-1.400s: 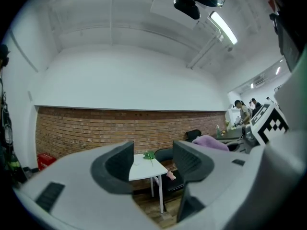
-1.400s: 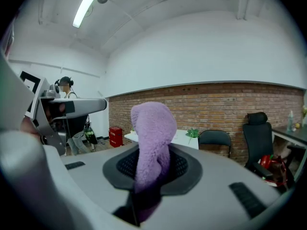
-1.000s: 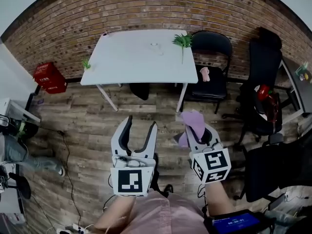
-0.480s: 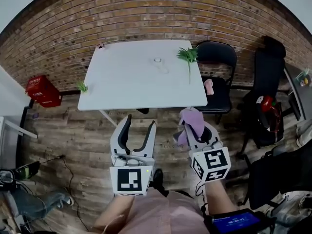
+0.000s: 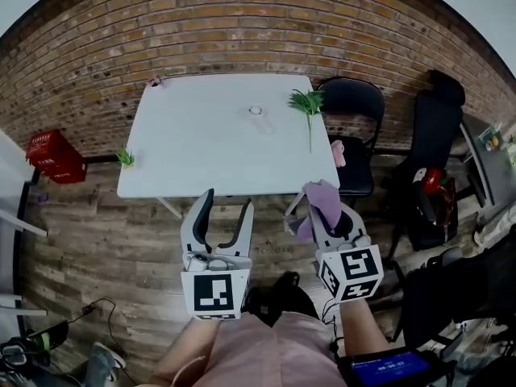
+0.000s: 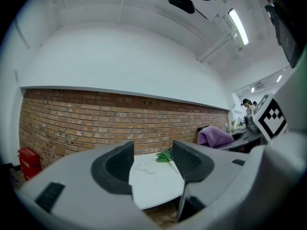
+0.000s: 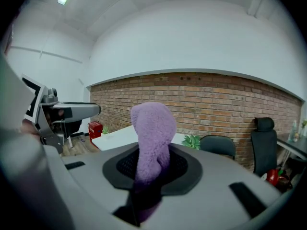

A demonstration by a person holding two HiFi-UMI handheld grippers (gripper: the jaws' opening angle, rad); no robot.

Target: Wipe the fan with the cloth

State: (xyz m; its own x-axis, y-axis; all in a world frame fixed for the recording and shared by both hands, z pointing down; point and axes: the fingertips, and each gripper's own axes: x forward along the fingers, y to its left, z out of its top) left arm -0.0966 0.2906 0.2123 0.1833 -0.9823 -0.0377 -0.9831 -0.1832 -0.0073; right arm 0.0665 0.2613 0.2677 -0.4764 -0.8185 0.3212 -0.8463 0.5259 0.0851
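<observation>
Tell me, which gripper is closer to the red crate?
Left. In the head view the left gripper sits right of the crate and lower; the right gripper is farther right.

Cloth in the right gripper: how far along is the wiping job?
Done: the purple cloth is clamped in the right gripper. In hand: both grippers are held in front of the white table, the left gripper open and empty. Left: all the wiping; I can't make out a fan in any view.

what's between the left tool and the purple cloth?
Bare: in the head view only wood floor shows between the left tool and the cloth.
</observation>
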